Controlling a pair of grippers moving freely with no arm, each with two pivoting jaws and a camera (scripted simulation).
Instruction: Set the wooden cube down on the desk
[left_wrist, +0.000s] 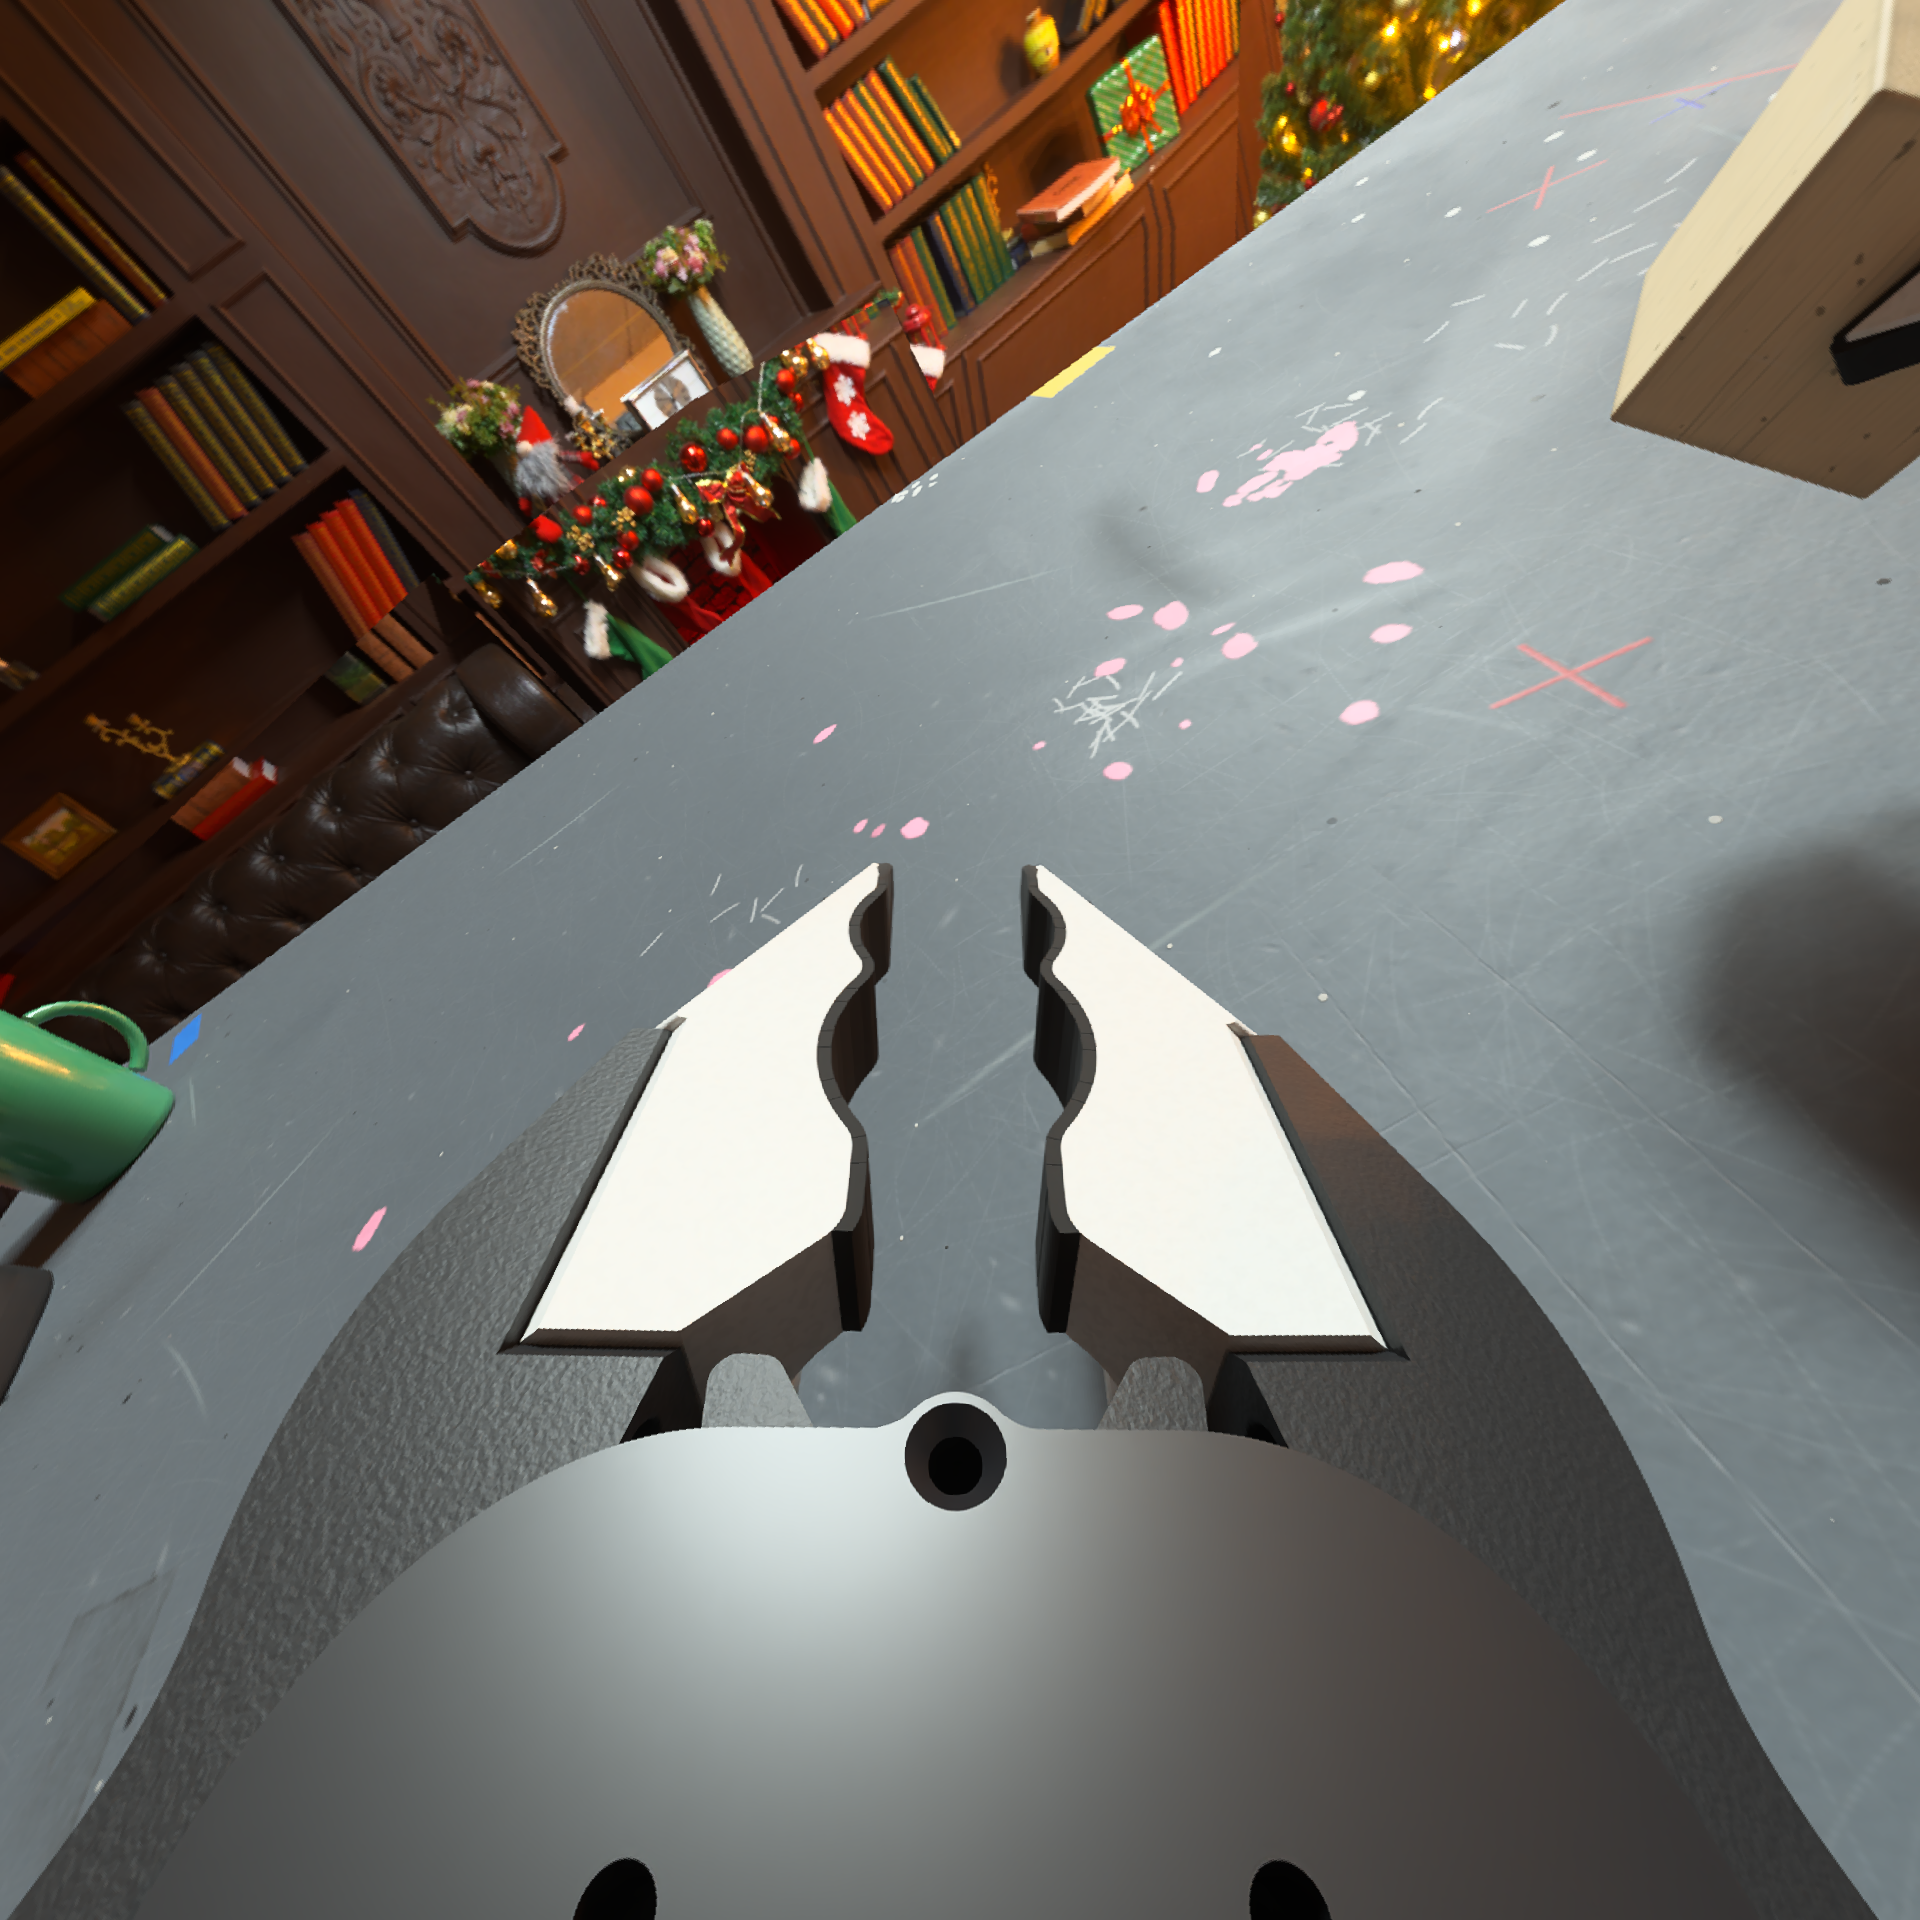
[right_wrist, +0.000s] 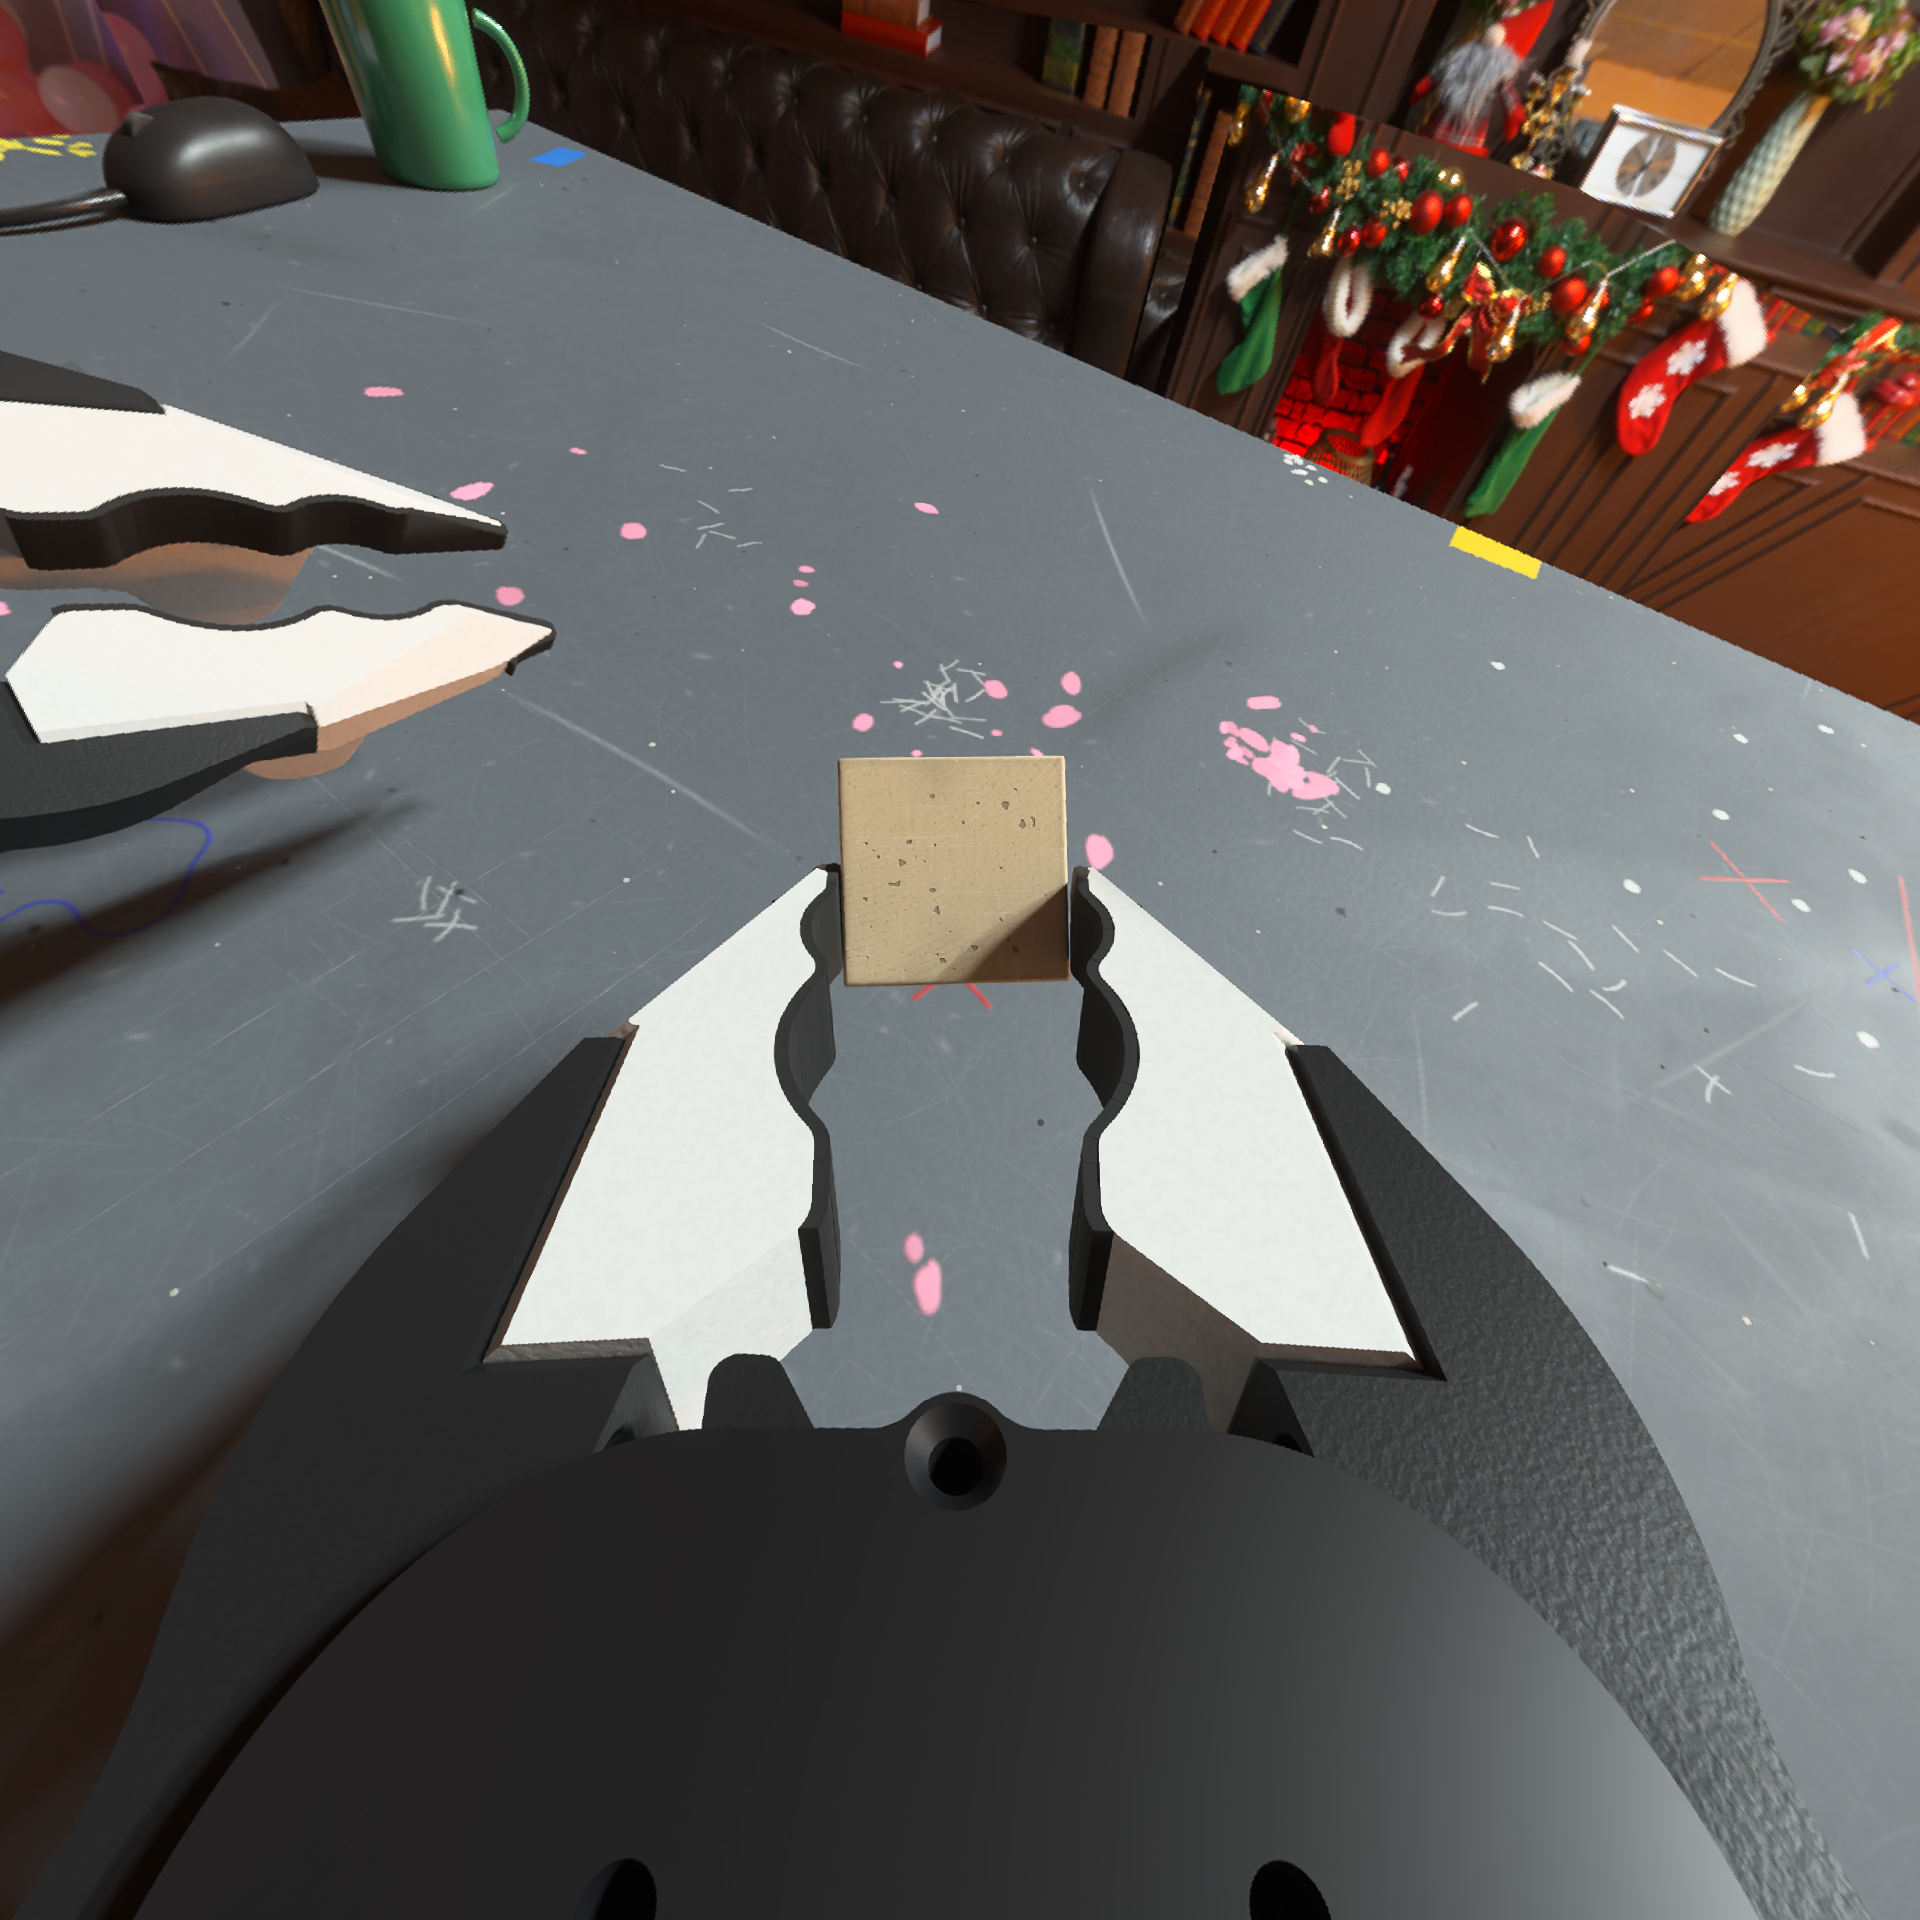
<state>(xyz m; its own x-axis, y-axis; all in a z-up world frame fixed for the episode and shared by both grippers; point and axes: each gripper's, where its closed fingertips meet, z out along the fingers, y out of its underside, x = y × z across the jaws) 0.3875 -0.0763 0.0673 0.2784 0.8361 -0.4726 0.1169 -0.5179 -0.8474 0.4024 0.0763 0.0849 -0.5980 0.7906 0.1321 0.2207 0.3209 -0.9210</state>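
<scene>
My right gripper (right_wrist: 954, 883) is shut on the wooden cube (right_wrist: 951, 831), a pale speckled block pinched at its lower sides between the fingertips. It is held a little above the grey scratched desk (right_wrist: 1351, 1039). In the left wrist view the cube (left_wrist: 1787, 260) hangs at the top right with one dark fingertip on it, and its shadow lies on the desk (left_wrist: 1247, 935) at the right. My left gripper (left_wrist: 956, 883) is open and empty, low over the desk. It also shows at the left of the right wrist view (right_wrist: 525, 587), apart from the cube.
A green mug (right_wrist: 431, 94) and a black computer mouse (right_wrist: 208, 156) stand at the desk's far left corner; the mug also shows in the left wrist view (left_wrist: 62, 1101). The desk's far edge runs diagonally, with a dark leather sofa (right_wrist: 883, 156) beyond it.
</scene>
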